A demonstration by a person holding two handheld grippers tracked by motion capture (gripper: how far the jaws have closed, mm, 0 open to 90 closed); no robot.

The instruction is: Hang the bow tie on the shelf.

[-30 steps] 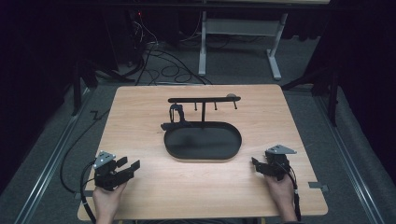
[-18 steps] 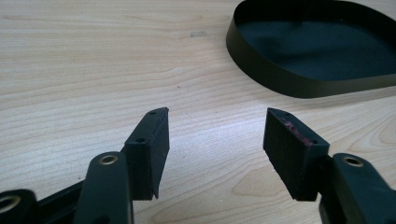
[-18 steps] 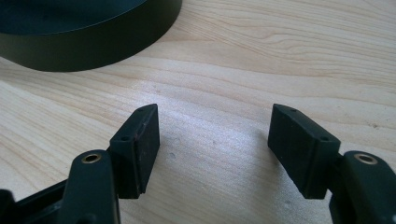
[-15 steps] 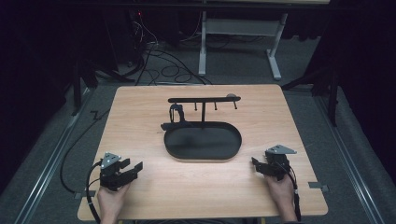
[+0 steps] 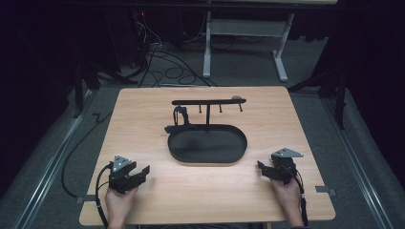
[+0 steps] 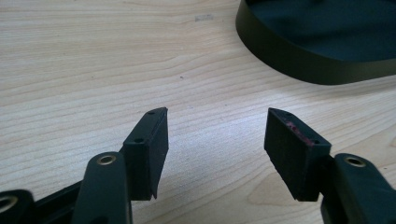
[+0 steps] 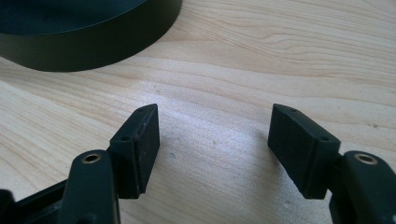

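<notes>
Black oval tray [image 5: 207, 145] with hook rack: desk [image 5: 143, 109] centre, untouched. Your left gripper [image 5: 136, 172] and right gripper [image 5: 262, 168] flank it, jaws apart, empty, likely staged for approach.

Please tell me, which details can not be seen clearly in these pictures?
- Small dark item hanging on the stand: too small in the high view to identify.
- Oval tray: cut off by the top edge in the left gripper view; likewise in the right gripper view.
- Left tool and right tool: bodies cut off below.
</notes>
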